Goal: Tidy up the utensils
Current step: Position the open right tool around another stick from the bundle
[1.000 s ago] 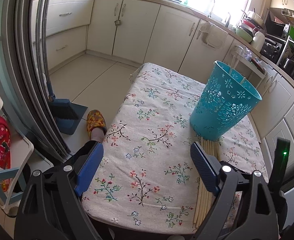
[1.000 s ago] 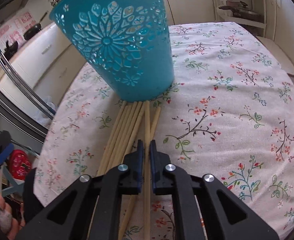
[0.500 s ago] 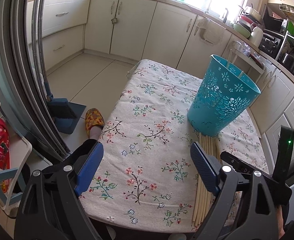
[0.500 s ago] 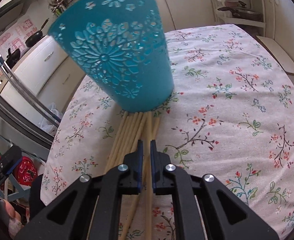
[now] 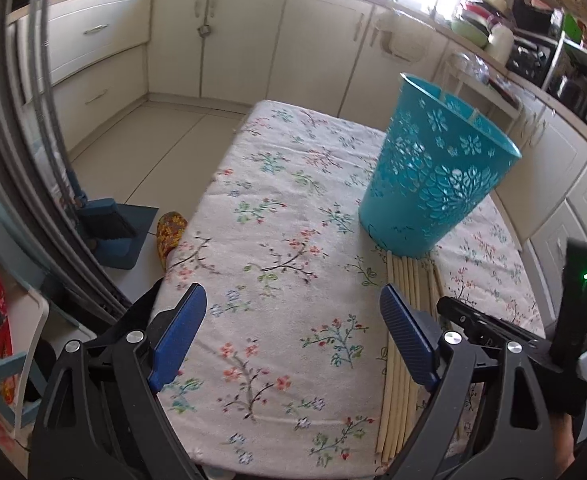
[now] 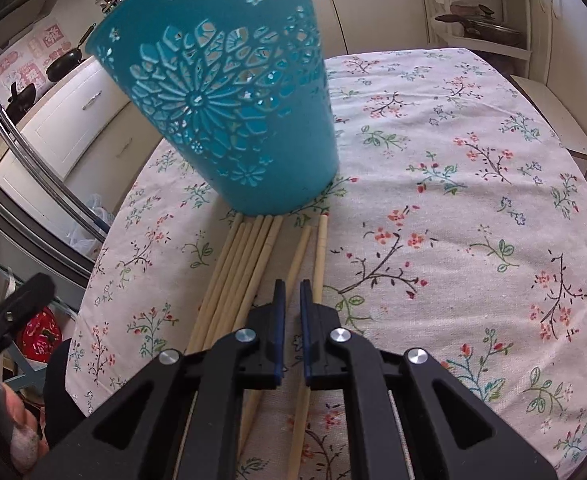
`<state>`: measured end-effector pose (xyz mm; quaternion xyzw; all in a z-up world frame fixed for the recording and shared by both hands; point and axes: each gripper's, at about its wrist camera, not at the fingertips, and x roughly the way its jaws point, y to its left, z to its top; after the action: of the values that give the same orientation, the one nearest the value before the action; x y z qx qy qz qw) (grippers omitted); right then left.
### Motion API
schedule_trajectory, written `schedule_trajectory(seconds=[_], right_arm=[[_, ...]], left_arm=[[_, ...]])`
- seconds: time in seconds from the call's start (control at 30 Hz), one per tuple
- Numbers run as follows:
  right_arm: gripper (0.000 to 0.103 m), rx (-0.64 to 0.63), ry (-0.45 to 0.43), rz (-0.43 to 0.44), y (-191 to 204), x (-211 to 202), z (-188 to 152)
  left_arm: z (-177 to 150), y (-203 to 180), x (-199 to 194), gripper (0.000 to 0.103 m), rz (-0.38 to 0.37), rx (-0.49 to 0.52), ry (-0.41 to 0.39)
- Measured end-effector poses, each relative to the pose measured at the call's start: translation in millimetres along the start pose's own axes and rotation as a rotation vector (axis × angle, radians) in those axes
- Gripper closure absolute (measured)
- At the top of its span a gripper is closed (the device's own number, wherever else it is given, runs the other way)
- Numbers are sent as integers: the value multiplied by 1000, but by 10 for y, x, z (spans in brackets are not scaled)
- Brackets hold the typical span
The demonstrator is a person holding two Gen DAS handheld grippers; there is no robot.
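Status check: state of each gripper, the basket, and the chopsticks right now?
left gripper: open, holding nothing, above the tablecloth
right gripper: nearly shut around one chopstick
teal basket: upright on the table, two sticks inside
chopsticks: lying flat in a row, tips at the basket's base

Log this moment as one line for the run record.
phase: picking chopstick | right gripper: nearly closed around one chopstick | left gripper: open, idle | chopsticks bundle: on tablecloth against teal basket
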<state>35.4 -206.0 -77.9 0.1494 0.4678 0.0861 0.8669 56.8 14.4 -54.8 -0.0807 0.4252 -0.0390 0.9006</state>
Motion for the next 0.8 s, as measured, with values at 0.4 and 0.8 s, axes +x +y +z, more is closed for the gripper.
schedule_trajectory(seconds=[0.4, 0.8], right_arm=[[93, 9, -2, -18, -117, 31, 69], [92, 12, -21, -47, -232, 29, 120]], left_arm=[[113, -445, 579, 18, -2, 121, 112], [118, -654, 872, 18, 13, 190, 166]])
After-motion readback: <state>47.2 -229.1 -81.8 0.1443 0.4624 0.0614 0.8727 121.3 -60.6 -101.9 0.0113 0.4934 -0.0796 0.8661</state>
